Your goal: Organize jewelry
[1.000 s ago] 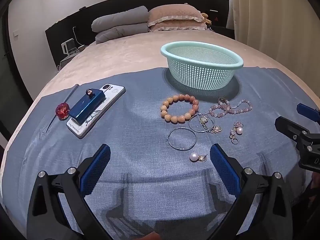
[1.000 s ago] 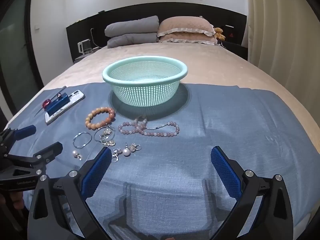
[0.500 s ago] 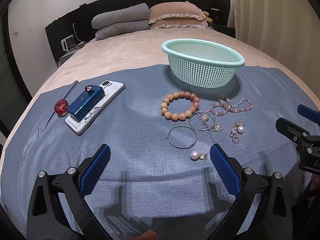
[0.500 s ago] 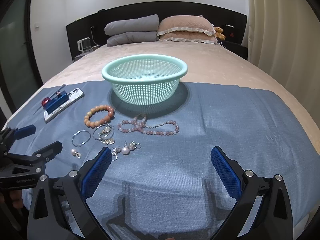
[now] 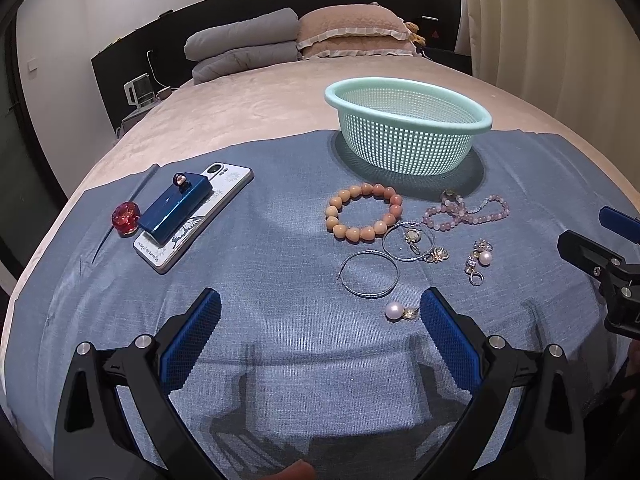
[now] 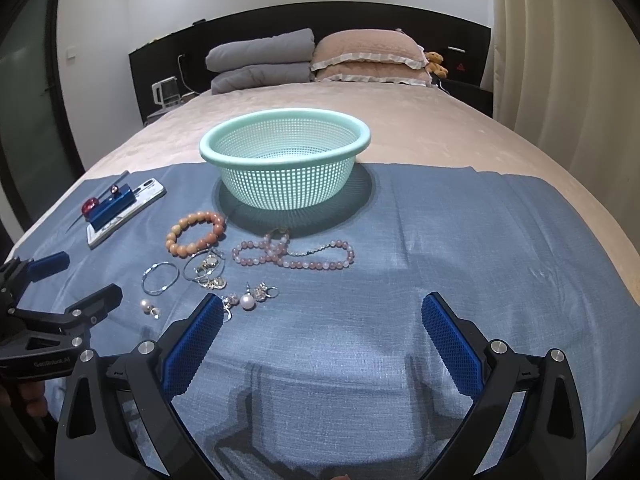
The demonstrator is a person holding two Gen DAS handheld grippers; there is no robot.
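On a blue cloth lies jewelry: an orange bead bracelet, a pink bead necklace, a silver hoop, a second hoop with gold charms, a pearl earring and a pearl charm cluster. A mint mesh basket stands behind them, nothing visible inside. My left gripper hovers open just short of the pearl earring. My right gripper is open near the cloth's front, its left finger beside a pearl charm. Bracelet, necklace and basket lie ahead.
A phone with a blue box on it and a red gem lie at the cloth's left. Pillows and a folded grey quilt sit at the headboard. A curtain hangs on the right.
Both grippers have drifted slightly; the left wrist view shifted a little so the items sit lower and nearer. Nothing was picked up and both stay open.
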